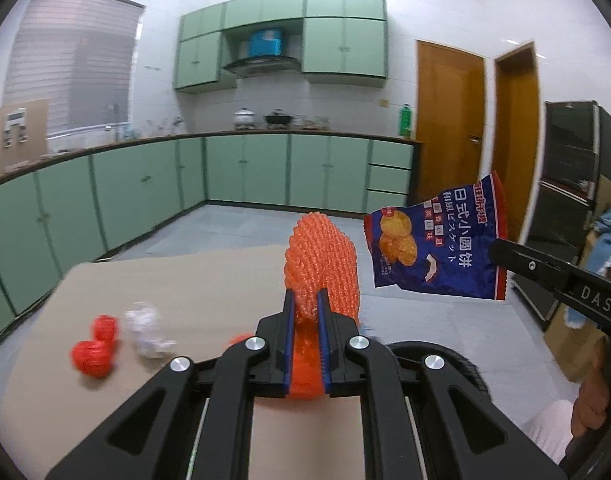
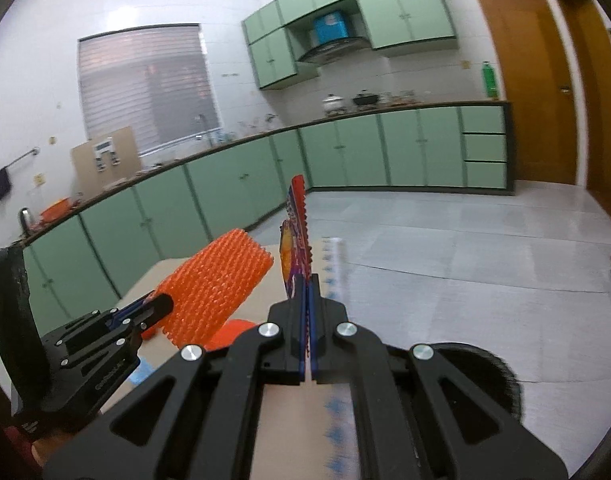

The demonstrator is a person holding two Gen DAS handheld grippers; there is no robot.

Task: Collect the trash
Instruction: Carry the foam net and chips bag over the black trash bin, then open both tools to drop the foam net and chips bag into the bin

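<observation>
Here both claws are loaded and lifted clear of the cardboard sheet (image 1: 209, 280) that covers the work surface. The left gripper (image 1: 305, 308) is clamped on an orange foam net sleeve (image 1: 321, 256), whose long axis runs straight out ahead of the jaws and slightly upward, with its tail trapped back between the blue pads. The right gripper (image 2: 307, 292) is squeezed fully together on a blue snack wrapper (image 2: 295, 236); from its own camera the wrapper stands edge-on, rising straight up from the tips, while the left view shows its printed face hanging flat, off to the right of the left claw.

The relation that matters next, as I judge it, is where the bin lies. A dark round rim (image 1: 445, 360) shows just beneath and to the right of the left claw, and directly under and right of the right claw, so it is probably the container, and the right claw looks nearer to it. Dropping calls for bringing each piece over that rim before parting the jaws.

Left on the cardboard, ahead and to the left of the left claw, lie two red net balls (image 1: 95, 344) and a crumpled white paper wad (image 1: 145, 328), close together and not yet collected.
</observation>
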